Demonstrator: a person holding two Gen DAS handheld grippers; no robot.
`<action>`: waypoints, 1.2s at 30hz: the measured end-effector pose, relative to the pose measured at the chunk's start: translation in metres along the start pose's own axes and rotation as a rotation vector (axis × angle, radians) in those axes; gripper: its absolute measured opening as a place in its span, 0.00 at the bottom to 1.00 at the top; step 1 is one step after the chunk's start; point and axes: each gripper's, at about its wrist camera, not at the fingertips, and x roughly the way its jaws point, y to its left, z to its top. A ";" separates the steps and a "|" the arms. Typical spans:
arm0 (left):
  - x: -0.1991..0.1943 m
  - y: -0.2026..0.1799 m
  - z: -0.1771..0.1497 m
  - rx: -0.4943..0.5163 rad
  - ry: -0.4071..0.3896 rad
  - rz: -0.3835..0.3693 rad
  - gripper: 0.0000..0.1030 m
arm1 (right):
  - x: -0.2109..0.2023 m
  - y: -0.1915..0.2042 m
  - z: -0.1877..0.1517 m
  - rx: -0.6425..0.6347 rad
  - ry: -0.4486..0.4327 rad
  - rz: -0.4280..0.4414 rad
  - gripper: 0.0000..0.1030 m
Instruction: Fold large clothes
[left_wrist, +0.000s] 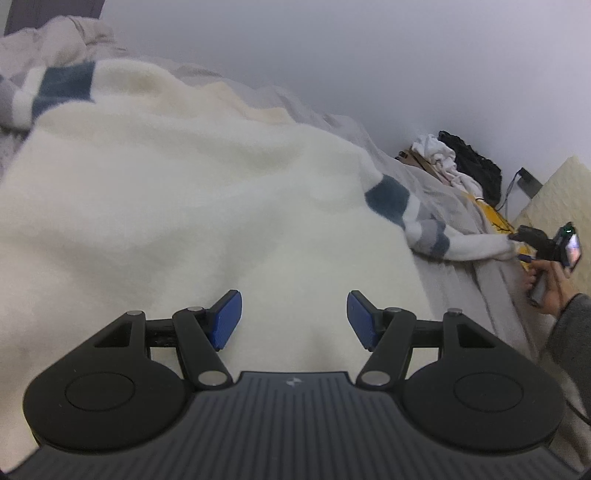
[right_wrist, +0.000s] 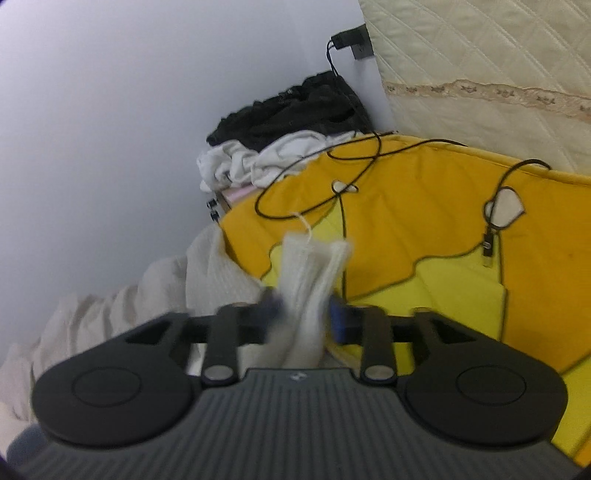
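Still early, I'd judge. Left wrist view: cream sweater (left_wrist: 177, 206) lies spread flat over the bed (left_wrist: 461, 295), unfolded; left gripper (left_wrist: 294, 317) spread wide just above it, holding nothing. Right wrist view: right gripper (right_wrist: 301, 317) pinches sleeve cuff (right_wrist: 314, 273) w/ yellow quilt (right_wrist: 424, 229) & cables (right_wrist: 343, 155) close ahead; little room near bed's far edge.

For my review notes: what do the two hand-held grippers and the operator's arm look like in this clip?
Both match: the left hand-held gripper and right hand-held gripper have matte black linkage arms with silver pivot pins, blue finger pads, two round black discs, and a ribbed dark-grey body bearing a small pale logo. In the left view, the right hand is bare, with a grey sleeve. No cables on the grippers are visible.
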 end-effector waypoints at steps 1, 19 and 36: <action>-0.002 -0.002 0.000 0.017 -0.005 0.015 0.66 | -0.004 0.001 0.000 -0.020 0.002 -0.003 0.68; -0.086 -0.003 -0.015 0.063 -0.063 0.024 0.67 | -0.216 0.085 -0.055 -0.215 0.099 0.205 0.68; -0.141 0.008 -0.030 0.043 -0.067 0.027 0.67 | -0.380 0.178 -0.232 -0.285 0.373 0.575 0.79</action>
